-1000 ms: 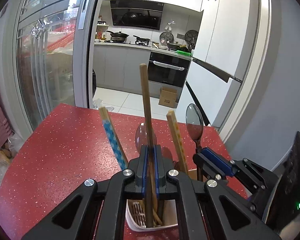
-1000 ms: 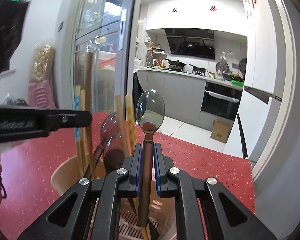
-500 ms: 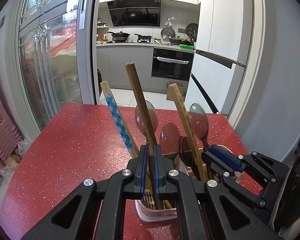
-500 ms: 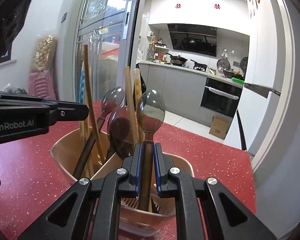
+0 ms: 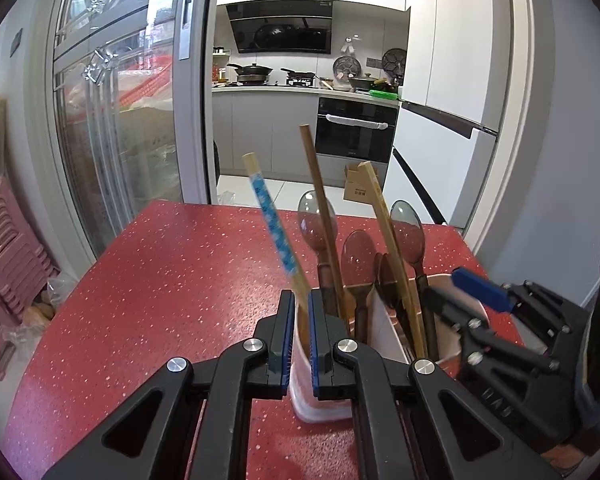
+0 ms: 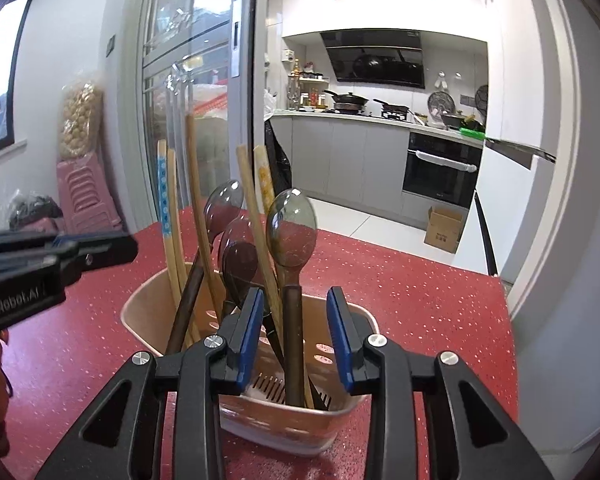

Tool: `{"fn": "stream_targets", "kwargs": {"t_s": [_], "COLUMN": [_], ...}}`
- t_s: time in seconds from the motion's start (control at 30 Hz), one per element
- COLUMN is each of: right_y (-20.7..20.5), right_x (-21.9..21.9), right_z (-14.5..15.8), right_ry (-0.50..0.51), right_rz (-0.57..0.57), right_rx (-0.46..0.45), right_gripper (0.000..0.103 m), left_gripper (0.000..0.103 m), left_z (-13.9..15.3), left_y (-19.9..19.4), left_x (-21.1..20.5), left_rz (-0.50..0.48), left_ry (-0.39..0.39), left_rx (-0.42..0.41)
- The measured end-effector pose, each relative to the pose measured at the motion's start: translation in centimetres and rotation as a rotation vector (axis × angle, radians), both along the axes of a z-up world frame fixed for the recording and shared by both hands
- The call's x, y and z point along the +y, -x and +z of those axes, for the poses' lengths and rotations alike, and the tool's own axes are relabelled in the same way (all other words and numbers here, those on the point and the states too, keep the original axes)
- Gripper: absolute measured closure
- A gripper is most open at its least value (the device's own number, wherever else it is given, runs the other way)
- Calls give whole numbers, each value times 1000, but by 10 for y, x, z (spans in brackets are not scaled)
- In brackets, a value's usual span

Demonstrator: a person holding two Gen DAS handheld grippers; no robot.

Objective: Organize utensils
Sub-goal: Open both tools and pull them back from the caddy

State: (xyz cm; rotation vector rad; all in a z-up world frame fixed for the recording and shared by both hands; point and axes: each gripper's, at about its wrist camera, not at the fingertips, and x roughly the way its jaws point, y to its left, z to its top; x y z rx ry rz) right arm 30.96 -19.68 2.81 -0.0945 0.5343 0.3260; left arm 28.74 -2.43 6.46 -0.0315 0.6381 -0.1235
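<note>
Both utensils let go since the earlier frames: brown chopstick [image 5: 320, 216] no longer pinched by left gripper [image 5: 299, 336], spoon [image 6: 292, 232] no longer clamped by right gripper [image 6: 295, 334]. Now standing free in the holder [image 6: 148, 308] on the red worktop [image 5: 172, 264].

Left jaws only narrowly parted, empty, straddling the holder's near rim; blue-patterned chopstick [image 5: 274, 228] leaning just above the gap, blurred, contact unclear. Right jaws spread wide, spoon handle upright between the pads, touching neither.

Holder contents: chopsticks grouped on one side, spoons on the other, divider [image 5: 384, 332] visible between them in the left view. Exact compartment of each piece hard to confirm.

Step in hand, by judgement: release after drop-in, near end of task. No loose utensils visible on the worktop in either view.

Next move: back both grippers straight up and away, keeping pads off the handles. Risk: snagging the spoon or the leaning chopstick on retreat, tipping the holder.
</note>
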Motion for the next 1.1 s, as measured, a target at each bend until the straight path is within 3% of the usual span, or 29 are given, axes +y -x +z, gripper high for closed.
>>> {"fn": "stream_targets", "kwargs": {"t_s": [0.53, 0.8, 1.1], "right_y": [36, 58, 79], "right_x": [-26, -26, -25], "right_z": [9, -5, -36], "right_ry": [-159, -165, -160], "right_rz": [-78, -104, -126], "right_rx": [165, 261, 435], "right_gripper": [60, 60, 60], "left_gripper": [68, 68, 68], "left_z": [-11, -26, -52], "left_y": [34, 53, 74], "left_x": [18, 23, 34], "left_rz": [22, 10, 2], "left_ry": [0, -1, 1], "left_rx": [55, 116, 210]}}
